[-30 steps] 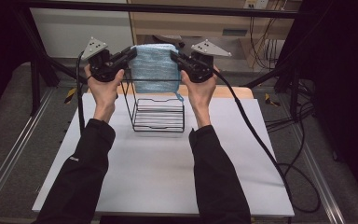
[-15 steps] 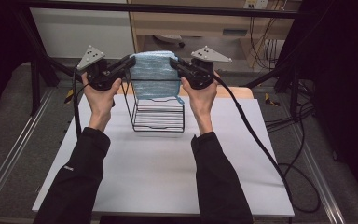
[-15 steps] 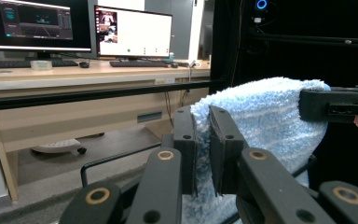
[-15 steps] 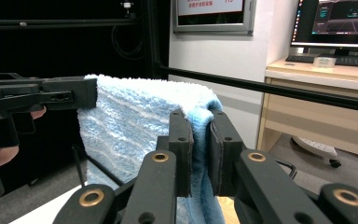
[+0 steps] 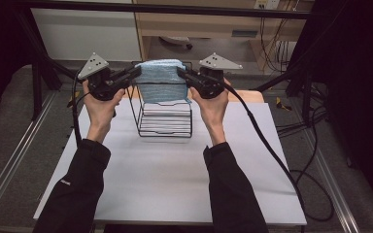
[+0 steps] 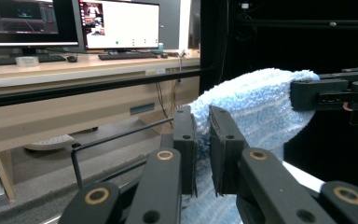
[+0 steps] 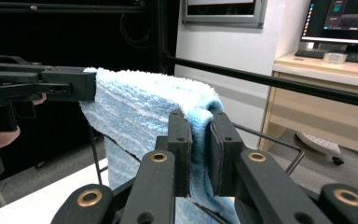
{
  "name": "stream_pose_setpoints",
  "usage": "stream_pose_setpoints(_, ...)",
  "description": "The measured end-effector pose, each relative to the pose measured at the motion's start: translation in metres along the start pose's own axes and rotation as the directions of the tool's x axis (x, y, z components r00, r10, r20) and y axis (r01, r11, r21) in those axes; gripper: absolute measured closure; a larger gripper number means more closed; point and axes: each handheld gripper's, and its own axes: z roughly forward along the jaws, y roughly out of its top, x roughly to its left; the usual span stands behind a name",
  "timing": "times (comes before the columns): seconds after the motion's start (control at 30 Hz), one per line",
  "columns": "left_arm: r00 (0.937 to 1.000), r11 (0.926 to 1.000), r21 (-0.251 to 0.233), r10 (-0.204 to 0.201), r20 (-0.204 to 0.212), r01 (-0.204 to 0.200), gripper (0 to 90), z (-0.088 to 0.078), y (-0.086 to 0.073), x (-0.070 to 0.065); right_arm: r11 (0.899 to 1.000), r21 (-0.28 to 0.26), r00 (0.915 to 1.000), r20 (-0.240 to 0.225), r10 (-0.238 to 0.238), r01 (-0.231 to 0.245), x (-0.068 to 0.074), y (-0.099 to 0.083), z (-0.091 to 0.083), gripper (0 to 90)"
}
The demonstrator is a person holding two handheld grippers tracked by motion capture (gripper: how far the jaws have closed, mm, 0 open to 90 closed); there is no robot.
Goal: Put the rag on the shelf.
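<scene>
While I am watching from the high view, the left gripper (image 5: 135, 73) is pinching the left top edge of the blue towel (image 5: 162, 85), its jaws closed on a fold of the cloth, as the left gripper view (image 6: 203, 154) is showing close up. Left of it, the white table (image 5: 126, 184) is lying bare out to its left edge, so that hand is getting open room on that side. The towel is hanging stretched between the two grippers above the black wire rack (image 5: 166, 116), its lower part reaching down into the rack's top. The rack is standing near the far middle of the table, with a wide bare stretch of tabletop between it and the near edge. The right gripper (image 5: 180, 73) is clamping the right top edge of the towel, jaws shut on the cloth in the right gripper view (image 7: 199, 154). Compared with a second ago, both hands are sitting higher and farther forward, and the towel is hanging lifted with them.
</scene>
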Motion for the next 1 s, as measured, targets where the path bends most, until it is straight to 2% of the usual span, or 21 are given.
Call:
stream_pose_setpoints(0.23,0.9993,0.9993,0.032,-0.019,0.033,0.018,81.4,-0.006,-0.004,-0.002,0.999,0.03,0.9992,-0.038,-0.012,0.013,0.001,-0.003,-0.007,80.9)
stream_pose_setpoints(0.33,0.9989,0.9984,0.048,-0.03,0.035,0.028,80.9,-0.008,-0.006,-0.004,0.999,0.041,0.9984,-0.052,-0.021,0.023,0.001,-0.004,-0.008,80.8)
stream_pose_setpoints(0.53,0.9995,0.9966,0.08,-0.022,0.024,0.02,80.1,-0.012,-0.01,-0.009,0.996,0.066,0.9953,-0.083,-0.05,0.055,0.003,-0.006,-0.01,80.4)
stream_pose_setpoints(0.67,0.9998,0.9949,0.1,-0.01,0.02,0.008,79.4,-0.013,-0.011,-0.012,0.995,0.079,0.9939,-0.101,-0.044,0.052,0.002,-0.01,-0.011,80.4)
stream_pose_setpoints(0.83,0.9986,0.9921,0.118,-0.045,0.027,0.042,75.3,-0.016,-0.006,-0.011,0.995,0.082,0.9927,-0.111,-0.048,0.057,0.001,-0.014,-0.012,80.4)
stream_pose_setpoints(1.0,0.9968,0.9896,0.123,-0.078,0.016,0.076,72.5,-0.019,0.01,-0.008,0.995,0.082,0.9918,-0.115,-0.056,0.065,0.001,-0.014,-0.012,80.4)
